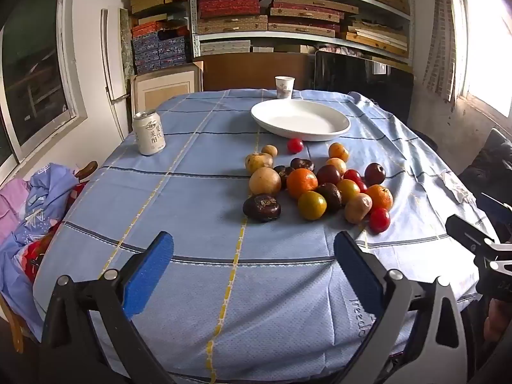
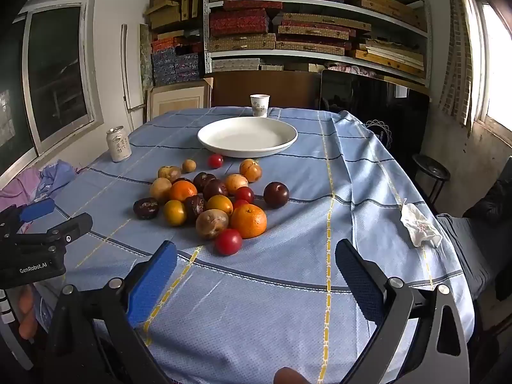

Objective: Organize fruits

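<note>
The tabletop (image 1: 198, 192), draped in a light blue checked cloth with yellow and dark stripes, fills both views. Far beyond the fingers sits a wide, shallow white plate (image 1: 300, 121), nothing in it, with a small white paper cup (image 1: 284, 87) just behind. Off to the left of the left gripper (image 1: 252, 268), well ahead, stands a white drink can (image 1: 148, 132). Now the fruit: a loose cluster of oranges, yellow, brown, dark purple and small red fruits (image 1: 316, 185) lies on the cloth between the plate and the fingers, ahead and slightly right of the left gripper, ahead and to the left of the right gripper (image 2: 256, 275). Nearest the right gripper's blue left pad is a small red round fruit (image 2: 228, 241), apart from it. Both pairs of fingers are spread wide, nothing between them, hovering over bare cloth. A crumpled white tissue (image 2: 420, 225) lies right of the right gripper.
</note>
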Demonstrator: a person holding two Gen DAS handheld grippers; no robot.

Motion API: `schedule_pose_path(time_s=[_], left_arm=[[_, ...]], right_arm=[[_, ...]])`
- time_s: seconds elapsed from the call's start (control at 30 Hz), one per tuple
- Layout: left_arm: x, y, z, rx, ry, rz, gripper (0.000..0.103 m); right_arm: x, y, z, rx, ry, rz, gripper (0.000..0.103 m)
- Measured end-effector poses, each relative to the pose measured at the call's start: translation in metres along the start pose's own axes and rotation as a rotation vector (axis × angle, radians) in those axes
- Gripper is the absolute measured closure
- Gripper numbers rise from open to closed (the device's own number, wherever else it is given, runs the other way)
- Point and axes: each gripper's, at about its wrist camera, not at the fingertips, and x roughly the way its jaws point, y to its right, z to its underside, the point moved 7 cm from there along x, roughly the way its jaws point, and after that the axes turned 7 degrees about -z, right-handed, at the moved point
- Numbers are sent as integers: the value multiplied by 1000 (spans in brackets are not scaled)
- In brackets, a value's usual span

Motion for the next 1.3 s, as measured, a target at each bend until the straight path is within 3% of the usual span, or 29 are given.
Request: schedule_pose_path(time_s=[1.3], left_arm=[[10,-4,9,4,-12,-8,5]], right_arm=[[1,-5,1,1,-16,-12,4]])
